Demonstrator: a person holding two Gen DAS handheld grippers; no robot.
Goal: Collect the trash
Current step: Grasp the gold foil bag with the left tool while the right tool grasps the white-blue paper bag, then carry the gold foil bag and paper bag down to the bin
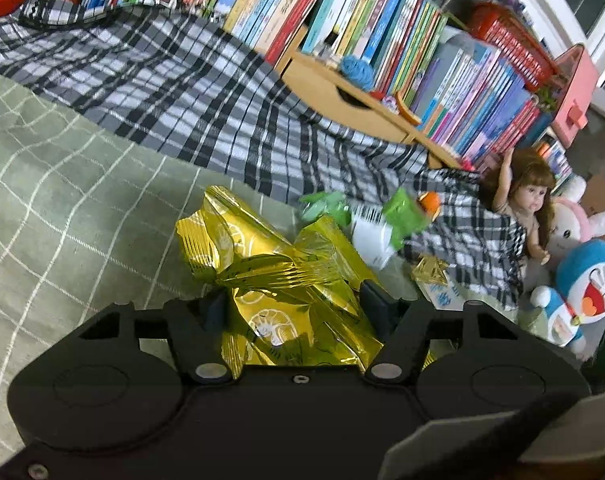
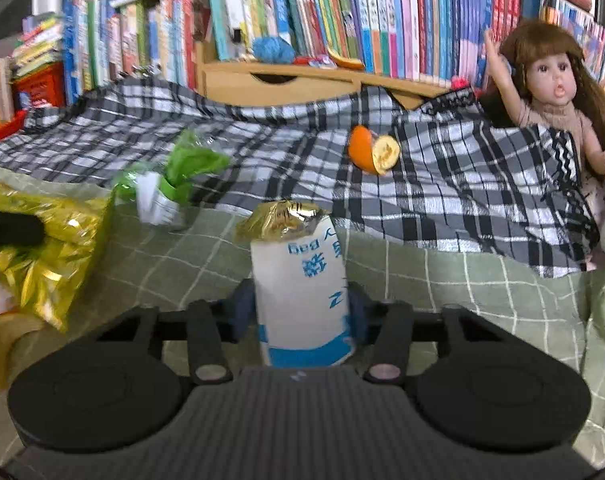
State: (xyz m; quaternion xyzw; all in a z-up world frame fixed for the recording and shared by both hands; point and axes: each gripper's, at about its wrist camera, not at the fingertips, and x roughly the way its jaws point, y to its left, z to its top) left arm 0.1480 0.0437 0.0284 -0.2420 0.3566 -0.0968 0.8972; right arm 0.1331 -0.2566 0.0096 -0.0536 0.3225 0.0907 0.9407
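A crumpled gold snack bag (image 1: pixel 278 276) lies on the green checked sheet (image 1: pixel 62 208). My left gripper (image 1: pixel 294 304) is shut on it, one pad pressing each side. The same bag (image 2: pixel 62 248) shows at the left edge of the right wrist view. My right gripper (image 2: pixel 300 308) is shut on a white-and-blue packet (image 2: pixel 298 280) with a gold foil top, which stands upright between the pads. A green-and-white wrapper (image 2: pixel 166 184) lies at the blanket's edge. An orange peel (image 2: pixel 372 154) rests on the plaid blanket (image 2: pixel 462 184) beyond it.
A bookshelf (image 2: pixel 302 12) full of books lines the far side, with a wooden drawer unit (image 1: pixel 342 96) below. A doll (image 2: pixel 554 92) leans at the right beside plush toys (image 1: pixel 586 280). A red basket (image 1: pixel 510 40) stands on the shelf.
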